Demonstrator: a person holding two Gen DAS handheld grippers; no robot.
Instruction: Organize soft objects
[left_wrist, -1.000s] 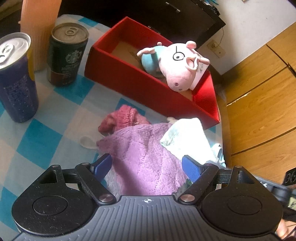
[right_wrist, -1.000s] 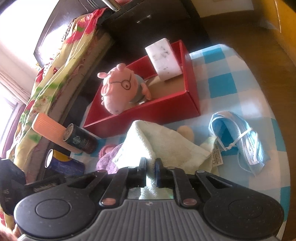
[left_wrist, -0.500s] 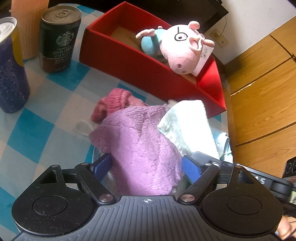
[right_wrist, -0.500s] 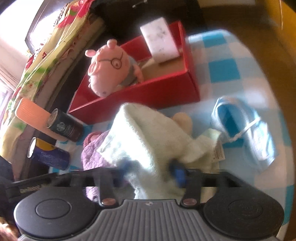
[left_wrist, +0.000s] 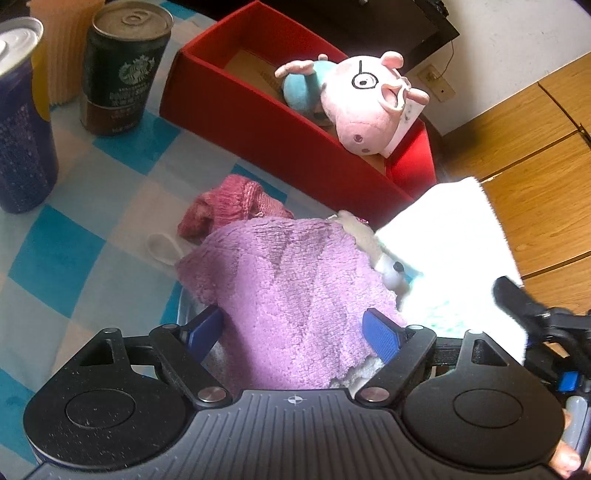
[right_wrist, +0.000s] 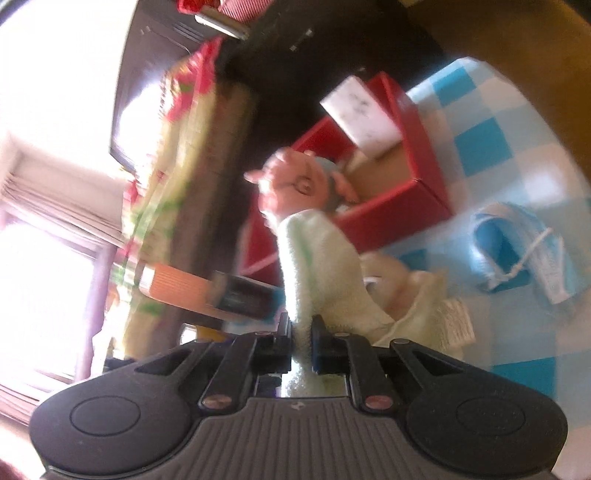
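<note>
The pink pig plush toy already sits in the red cardboard box. My right gripper clamps the pale green fluffy towel; my left gripper gapes around the near purple fleece cloth, unboxed.

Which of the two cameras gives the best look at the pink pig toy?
The left wrist view. There the pig toy is sharp and well lit, lying in the red box, its face and blue body clear. In the right wrist view the pig toy is blurred and partly hidden behind the pale towel.
</note>
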